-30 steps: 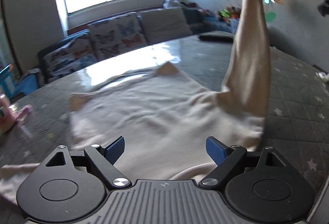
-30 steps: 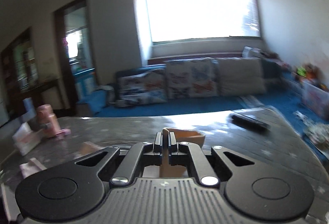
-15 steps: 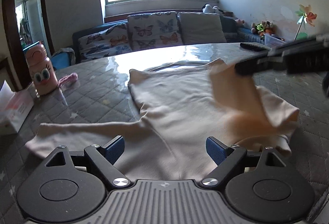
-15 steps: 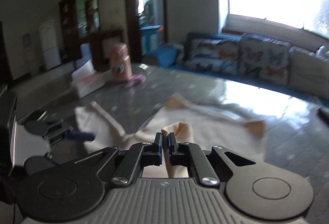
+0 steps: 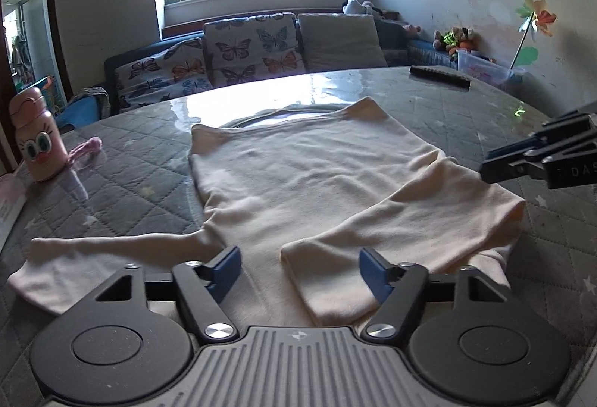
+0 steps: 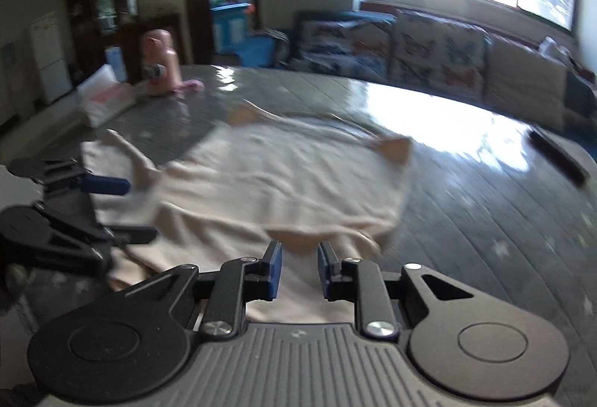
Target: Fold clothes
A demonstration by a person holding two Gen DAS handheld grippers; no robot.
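From the left wrist, a cream top point(image 5: 298, 190) lies flat on a grey quilted table point(image 5: 141, 160), one sleeve folded across its near part; the left gripper point(image 5: 298, 269) hovers over the near edge, its jaws spread and closing, pads off the cloth. A pink bottle point(image 5: 35, 138) stands left of the top. From the right wrist, blurred, the right gripper point(image 6: 298, 271) is above the top's point(image 6: 283, 175) near edge, jaws slightly parted and opening, pinching nothing.

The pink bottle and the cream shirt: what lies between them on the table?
In the left wrist view, only a pink strap beside the bottle; then bare quilted cover to the shirt.
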